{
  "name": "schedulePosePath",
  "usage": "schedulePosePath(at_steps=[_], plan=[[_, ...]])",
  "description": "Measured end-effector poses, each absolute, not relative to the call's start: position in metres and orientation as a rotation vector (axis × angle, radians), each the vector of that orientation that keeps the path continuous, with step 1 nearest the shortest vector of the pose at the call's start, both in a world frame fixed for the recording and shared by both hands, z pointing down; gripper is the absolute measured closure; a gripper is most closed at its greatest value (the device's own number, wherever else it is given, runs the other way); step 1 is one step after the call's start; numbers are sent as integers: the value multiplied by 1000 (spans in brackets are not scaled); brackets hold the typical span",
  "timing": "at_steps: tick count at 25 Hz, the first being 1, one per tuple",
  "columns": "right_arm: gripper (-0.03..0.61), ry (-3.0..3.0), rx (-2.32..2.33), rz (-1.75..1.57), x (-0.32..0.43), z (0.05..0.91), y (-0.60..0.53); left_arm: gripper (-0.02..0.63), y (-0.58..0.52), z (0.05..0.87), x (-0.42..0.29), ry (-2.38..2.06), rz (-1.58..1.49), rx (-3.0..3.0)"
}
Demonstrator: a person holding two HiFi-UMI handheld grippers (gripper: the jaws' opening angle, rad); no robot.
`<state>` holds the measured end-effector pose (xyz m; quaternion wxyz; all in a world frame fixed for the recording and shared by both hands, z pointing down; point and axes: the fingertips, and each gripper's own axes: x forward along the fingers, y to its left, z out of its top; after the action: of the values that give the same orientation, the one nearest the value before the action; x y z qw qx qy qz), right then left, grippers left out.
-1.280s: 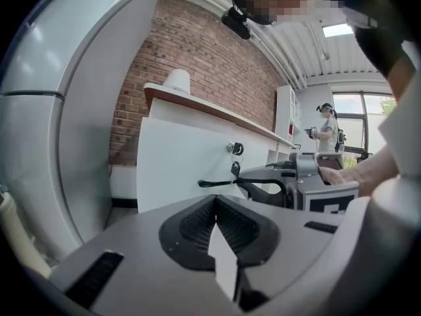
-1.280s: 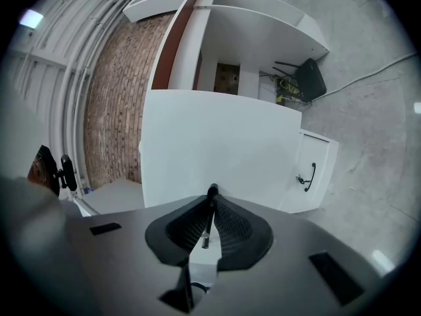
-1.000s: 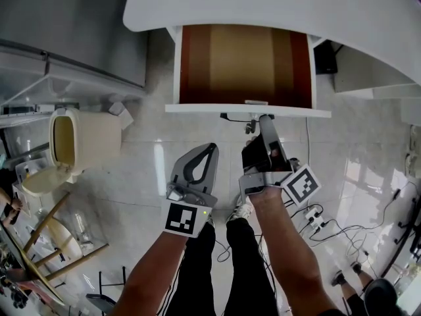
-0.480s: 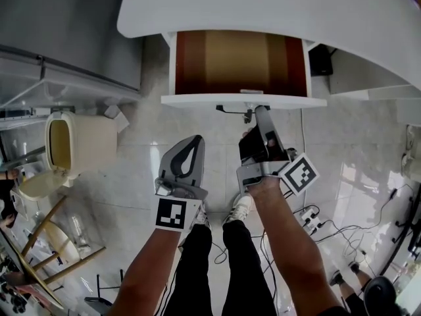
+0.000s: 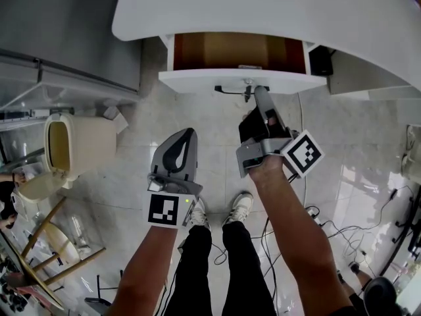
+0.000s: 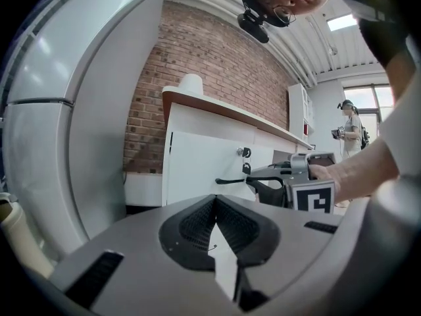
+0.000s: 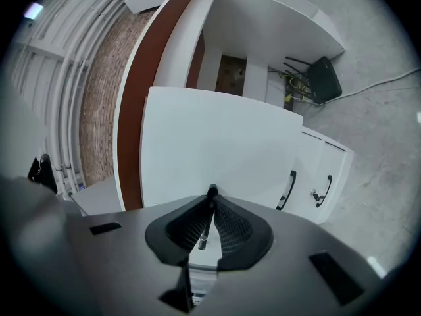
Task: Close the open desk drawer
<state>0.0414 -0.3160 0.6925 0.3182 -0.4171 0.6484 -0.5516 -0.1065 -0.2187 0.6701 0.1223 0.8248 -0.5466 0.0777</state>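
drawer (image 5: pixel 240 79) part-open under tabletop (image 5: pixel 263 5) | right claw (image 5: pixel 252 91) pinching drawer handle (image 5: pixel 227 89) | left claw (image 5: pixel 187 134) tips together, empty, near drawer front

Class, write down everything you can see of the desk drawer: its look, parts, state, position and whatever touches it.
The desk drawer has a plain white front, a brown wood-look inside and a thin black handle with a key lock above it. It sits under the white desk top, pulled out slightly, so only a narrow, bare strip of the inside shows. The right gripper is shut on the handle's right end.
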Motion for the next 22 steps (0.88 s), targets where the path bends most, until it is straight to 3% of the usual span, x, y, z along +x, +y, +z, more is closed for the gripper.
schedulePosePath(at_steps=[22], plan=[[529,1720,-1105,-1410,40,686,-385,606,-216,664,-92,-1549,245,2433]])
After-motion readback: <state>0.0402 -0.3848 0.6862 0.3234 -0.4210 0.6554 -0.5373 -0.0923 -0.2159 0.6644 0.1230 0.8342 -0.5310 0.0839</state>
